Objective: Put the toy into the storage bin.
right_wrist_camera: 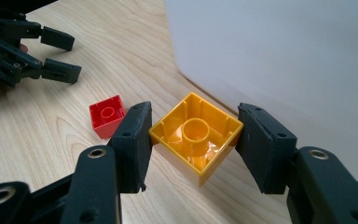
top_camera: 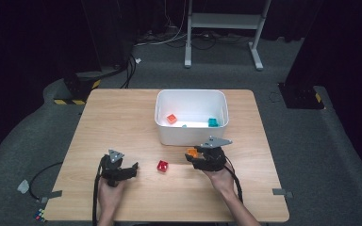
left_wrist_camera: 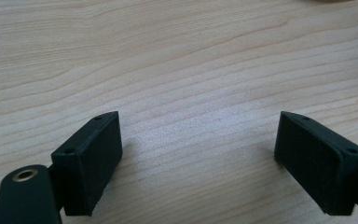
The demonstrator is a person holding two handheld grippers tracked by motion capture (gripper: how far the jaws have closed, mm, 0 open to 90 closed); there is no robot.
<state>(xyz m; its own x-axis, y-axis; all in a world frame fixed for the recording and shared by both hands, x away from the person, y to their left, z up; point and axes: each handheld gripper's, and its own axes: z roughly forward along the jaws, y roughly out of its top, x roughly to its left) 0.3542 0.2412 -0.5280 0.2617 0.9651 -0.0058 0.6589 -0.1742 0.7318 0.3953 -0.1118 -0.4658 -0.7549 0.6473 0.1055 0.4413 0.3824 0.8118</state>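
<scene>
Right now my right hand-held gripper (right_wrist_camera: 193, 140) grasps a yellow brick (right_wrist_camera: 196, 135) by two sides, just beside the white bin (top_camera: 192, 122); my left hand-held gripper (left_wrist_camera: 198, 158) hangs released over bare pale-wood desk (top_camera: 118, 117), a red brick (top_camera: 162, 165) between them, grey carpet (top_camera: 311, 141) around

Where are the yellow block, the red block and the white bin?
yellow block (right_wrist_camera: 196, 137), right gripper view, on its inner tube.
red block (right_wrist_camera: 106, 115), right gripper view, on its open face.
white bin (top_camera: 188, 133), high view, on its near wall.
</scene>
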